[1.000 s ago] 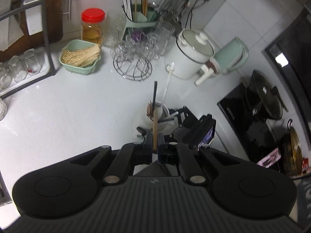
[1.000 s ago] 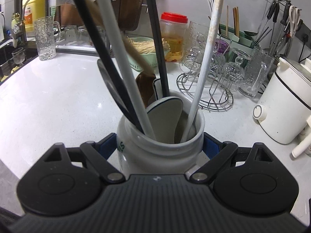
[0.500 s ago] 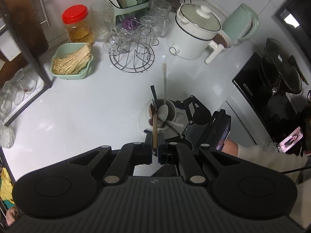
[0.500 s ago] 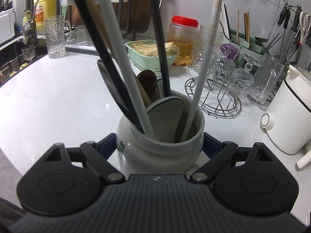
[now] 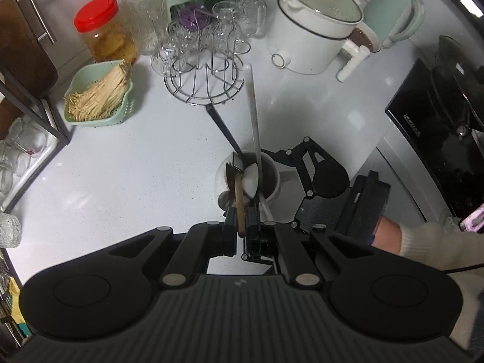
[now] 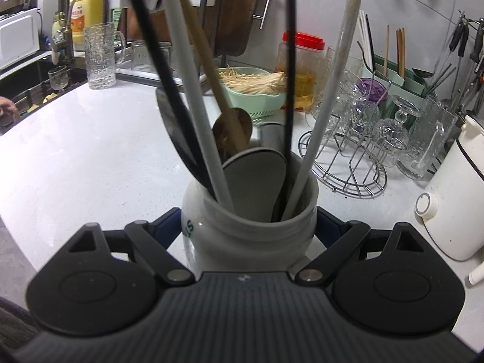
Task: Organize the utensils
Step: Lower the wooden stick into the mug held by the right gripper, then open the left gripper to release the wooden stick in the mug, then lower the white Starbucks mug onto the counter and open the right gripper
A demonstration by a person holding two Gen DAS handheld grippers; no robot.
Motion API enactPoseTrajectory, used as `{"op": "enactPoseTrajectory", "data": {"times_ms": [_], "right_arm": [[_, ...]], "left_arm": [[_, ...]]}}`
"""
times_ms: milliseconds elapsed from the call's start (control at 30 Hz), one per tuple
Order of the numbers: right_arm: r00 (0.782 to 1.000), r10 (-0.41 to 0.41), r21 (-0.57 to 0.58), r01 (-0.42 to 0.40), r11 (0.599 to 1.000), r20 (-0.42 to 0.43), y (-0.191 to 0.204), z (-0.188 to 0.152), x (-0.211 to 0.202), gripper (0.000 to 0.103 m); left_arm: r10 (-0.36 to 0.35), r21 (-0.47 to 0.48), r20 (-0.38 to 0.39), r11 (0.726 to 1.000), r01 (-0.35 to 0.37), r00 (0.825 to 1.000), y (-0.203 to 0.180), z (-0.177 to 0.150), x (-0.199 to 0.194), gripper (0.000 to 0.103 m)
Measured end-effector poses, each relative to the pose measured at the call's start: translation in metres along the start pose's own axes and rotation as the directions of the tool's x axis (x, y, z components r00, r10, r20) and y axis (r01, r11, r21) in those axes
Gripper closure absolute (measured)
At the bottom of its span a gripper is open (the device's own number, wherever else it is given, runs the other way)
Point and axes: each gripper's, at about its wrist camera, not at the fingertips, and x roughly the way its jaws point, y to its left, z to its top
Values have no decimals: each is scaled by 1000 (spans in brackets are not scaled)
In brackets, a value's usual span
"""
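So compared to a second ago, the left gripper [image 5: 241, 231] has gone higher: its camera now looks nearly straight down into the jar [image 5: 266, 178], where before it saw it from lower and more side-on. The wooden spoon [image 5: 239, 199] has come up with it. In the right wrist view the spoon's bowl [image 6: 232, 133] now sits clear above the jar rim [image 6: 251, 211], with the handle slanting up to the left, whereas earlier the bowl was tucked low behind the other utensils. The jar itself hasn't budged on the counter [image 6: 90, 157].

Jaws: the left ones are nearly closed, pinched tight on the wooden handle, with just the stick between the pads. The spoon hangs from them straight over the jar mouth, bowl end down. The right gripper [image 6: 249, 227] is spread wide around the jar, one finger [image 6: 166, 227] on each side, pressed against the white body.

In the jar: a white spatula [image 6: 255, 181], a long white stick [image 6: 326, 121], a pale grey handle [image 6: 193, 106] and two black handles [image 6: 290, 75].

Behind it there's a wire glass rack [image 5: 205, 69], a green basket of sticks [image 5: 99, 96], a red-lidded jar [image 5: 103, 30] and a white cooker [image 5: 314, 30].
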Motion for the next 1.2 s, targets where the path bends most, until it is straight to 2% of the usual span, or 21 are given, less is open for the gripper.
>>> {"op": "enactPoseTrajectory", "data": {"times_ms": [200, 500, 533, 633, 733, 767, 833, 1000, 1067, 1133, 1200], "right_arm": [[1000, 21, -12, -20, 1000, 2, -5, 3, 4, 10], [999, 46, -21, -46, 999, 0, -11, 7, 9, 10], [999, 49, -17, -49, 999, 0, -12, 7, 9, 10], [998, 62, 9, -62, 998, 2, -17, 9, 9, 11], [996, 90, 42, -90, 995, -6, -21, 11, 8, 9], [995, 96, 52, -96, 994, -9, -22, 11, 7, 0], [996, 92, 72, -93, 993, 6, -24, 13, 3, 0], [995, 95, 107, -99, 989, 42, -26, 18, -17, 0], [995, 89, 131, -95, 987, 54, -28, 23, -26, 0], [995, 79, 166, -89, 982, 68, -29, 28, -40, 0], [993, 78, 205, -94, 974, 84, -30, 33, -56, 0]], "left_arm": [[46, -33, 15, 998, -45, 999, -3, 5, 14, 98], [101, -117, 123, 989, -86, 987, -1, 1, -9, 96], [109, -128, 143, 988, -91, 984, -1, -2, -14, 90], [161, -167, 205, 978, -128, 965, -3, -14, -28, 59], [176, -201, 271, 972, -123, 946, -3, -28, -45, 53], [184, -211, 291, 970, -124, 939, -3, -33, -50, 46], [204, -237, 332, 963, -128, 921, -2, -42, -59, 34], [225, -296, 412, 950, -103, 883, 2, -67, -76, 25], [241, -330, 438, 939, -94, 866, 4, -77, -83, 18], [242, -363, 466, 929, -65, 851, 6, -89, -90, 16], [269, -395, 479, 916, -68, 836, 8, -100, -97, 13]]}}
